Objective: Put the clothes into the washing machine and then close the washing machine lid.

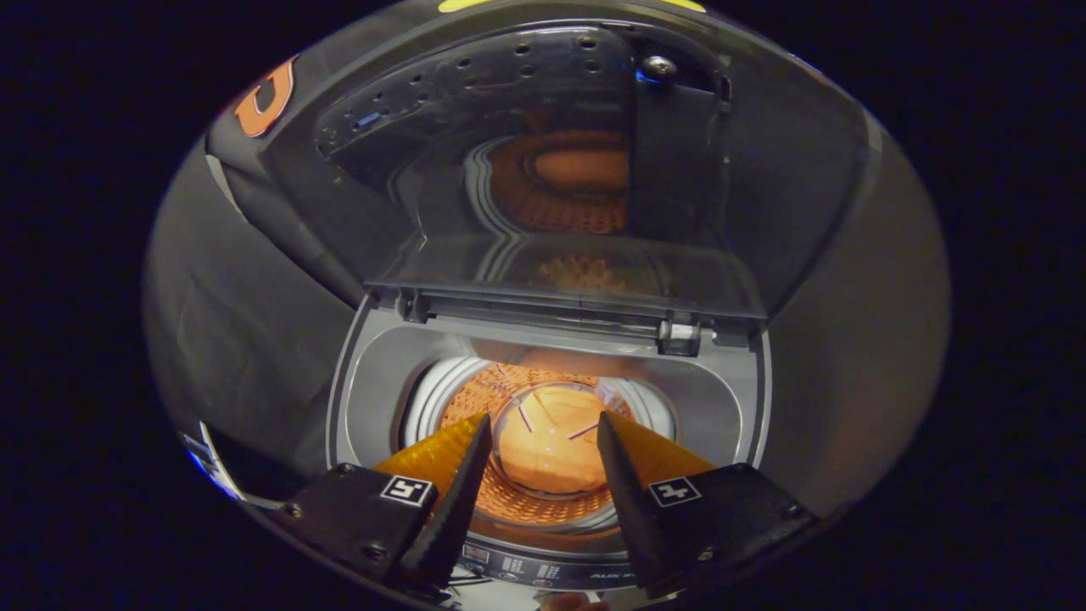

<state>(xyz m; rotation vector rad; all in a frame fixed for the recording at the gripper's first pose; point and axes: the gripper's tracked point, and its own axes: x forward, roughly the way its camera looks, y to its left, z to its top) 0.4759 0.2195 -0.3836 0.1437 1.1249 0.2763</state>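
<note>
Gripper view: tongs (543, 441) released, 2 fingers spread, nothing between them, poised over the washing machine (373, 399) opening. Lid (577, 187) stands raised behind. Clothes (547, 450) lie in the drum (543, 505), beyond the fingertips.

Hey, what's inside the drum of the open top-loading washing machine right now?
Inside the perforated orange-lit drum lies a pale folded cloth, seen between the open gripper fingers held above the opening. The raised dark lid stands behind. The drum's lower walls and near side are hidden.
</note>
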